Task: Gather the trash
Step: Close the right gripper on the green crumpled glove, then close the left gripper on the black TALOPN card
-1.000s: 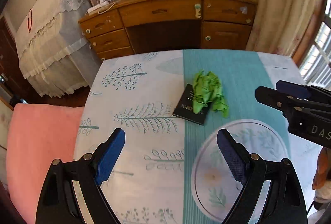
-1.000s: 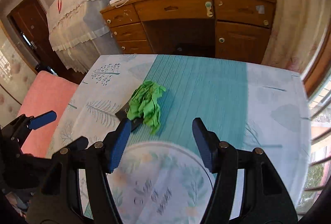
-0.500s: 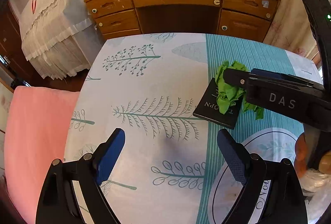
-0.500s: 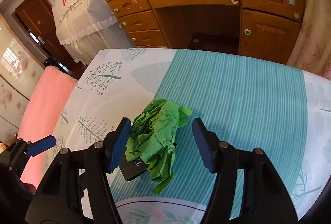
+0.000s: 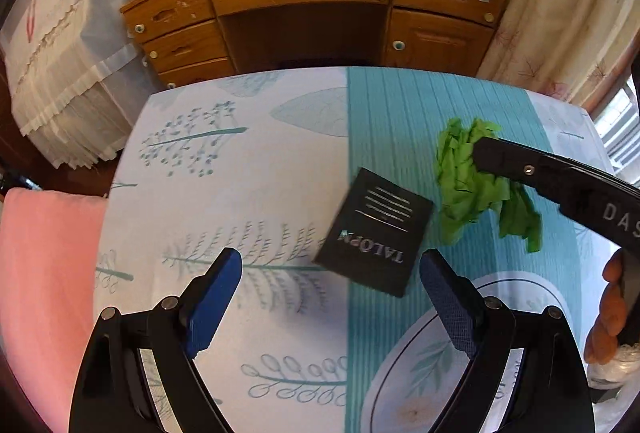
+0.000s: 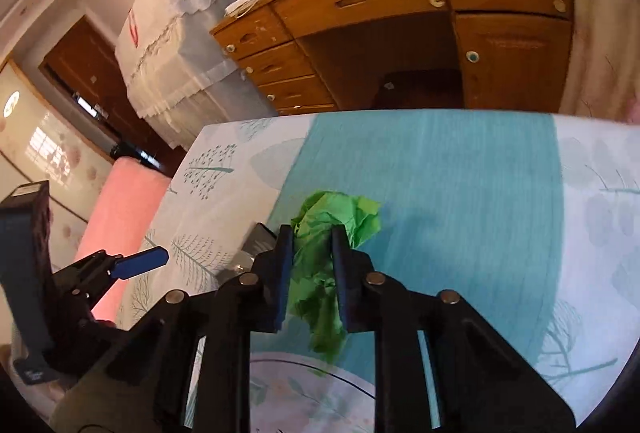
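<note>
The right claw has just been closing, and it now pinches the crumpled green paper between its two fingers. The paper sits on the teal stripe of the surface, which wears a cloth printed with leaves. Just beside the paper, on its left, a black booklet lies flat and uncovered. The left claw hangs over the near side of the booklet with its blue pads spread wide, and nothing is between them.
</note>
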The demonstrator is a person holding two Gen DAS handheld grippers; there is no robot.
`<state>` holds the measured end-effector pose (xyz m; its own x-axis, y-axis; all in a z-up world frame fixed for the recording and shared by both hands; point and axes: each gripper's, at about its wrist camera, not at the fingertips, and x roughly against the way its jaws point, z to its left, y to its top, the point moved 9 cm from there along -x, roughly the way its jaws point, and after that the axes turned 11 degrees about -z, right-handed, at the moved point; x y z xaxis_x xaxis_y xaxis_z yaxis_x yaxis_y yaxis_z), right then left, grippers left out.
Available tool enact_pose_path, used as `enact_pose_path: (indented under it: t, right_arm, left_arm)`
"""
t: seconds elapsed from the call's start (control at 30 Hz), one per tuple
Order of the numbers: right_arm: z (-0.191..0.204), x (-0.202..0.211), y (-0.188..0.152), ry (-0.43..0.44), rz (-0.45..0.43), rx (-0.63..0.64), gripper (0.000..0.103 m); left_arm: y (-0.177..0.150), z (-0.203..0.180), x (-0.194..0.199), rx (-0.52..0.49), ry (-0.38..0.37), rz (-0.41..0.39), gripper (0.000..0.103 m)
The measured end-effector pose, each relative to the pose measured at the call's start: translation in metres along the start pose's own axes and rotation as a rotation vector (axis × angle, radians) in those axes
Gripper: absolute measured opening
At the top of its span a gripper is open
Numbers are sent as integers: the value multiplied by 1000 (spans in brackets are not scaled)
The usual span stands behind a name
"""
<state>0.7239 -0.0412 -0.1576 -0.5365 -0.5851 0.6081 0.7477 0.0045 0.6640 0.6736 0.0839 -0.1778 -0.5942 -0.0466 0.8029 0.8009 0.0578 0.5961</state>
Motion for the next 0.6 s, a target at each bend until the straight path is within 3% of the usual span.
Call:
enact_pose_path:
  t: [0.13, 0.4, 0.6]
  right_arm:
    - [-27, 15, -6, -24, 4, -44, 16]
    - [-42, 32, -18, -16, 1, -68, 16]
    - [-44, 38, -23, -7, 2, -96, 16]
  left_arm:
    - [0, -18, -17, -43, -52, 50, 92]
    - [2, -29, -43, -56, -67, 109, 92]
    - [1, -30, -46, -59, -67, 133, 79]
